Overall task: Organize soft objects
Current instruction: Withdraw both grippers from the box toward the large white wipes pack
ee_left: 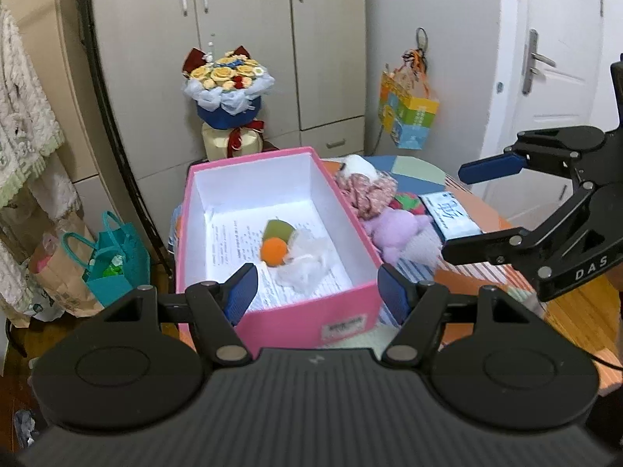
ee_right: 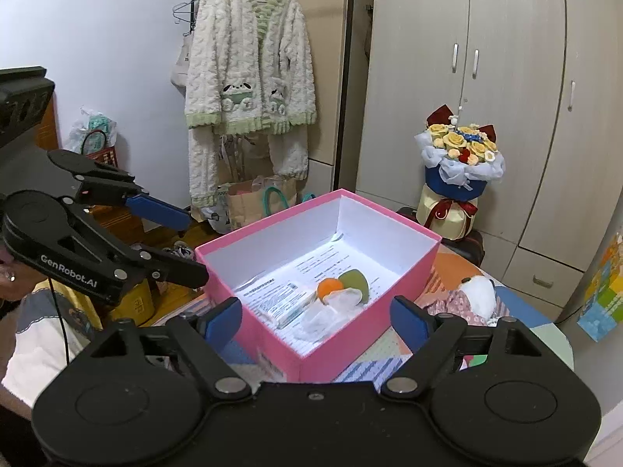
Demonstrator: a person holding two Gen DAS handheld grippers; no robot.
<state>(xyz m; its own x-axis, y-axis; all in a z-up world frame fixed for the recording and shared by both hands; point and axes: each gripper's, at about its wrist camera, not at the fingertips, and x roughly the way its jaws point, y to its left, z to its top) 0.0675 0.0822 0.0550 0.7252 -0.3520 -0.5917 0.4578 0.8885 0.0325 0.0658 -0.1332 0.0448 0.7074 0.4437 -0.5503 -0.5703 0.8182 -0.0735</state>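
Observation:
A pink box with a white inside stands on the table; it also shows in the right wrist view. Inside lie an orange and green soft toy and a white mesh piece on printed paper. Right of the box lie a floral fabric toy with a white head and a purple plush. My left gripper is open and empty above the box's near end. My right gripper is open and empty above the box's near corner; it also shows in the left wrist view.
A tissue pack lies right of the plush. A flower bouquet stands behind the box by the wardrobe. Paper and teal bags sit on the floor at left. A fluffy cardigan hangs on a rack.

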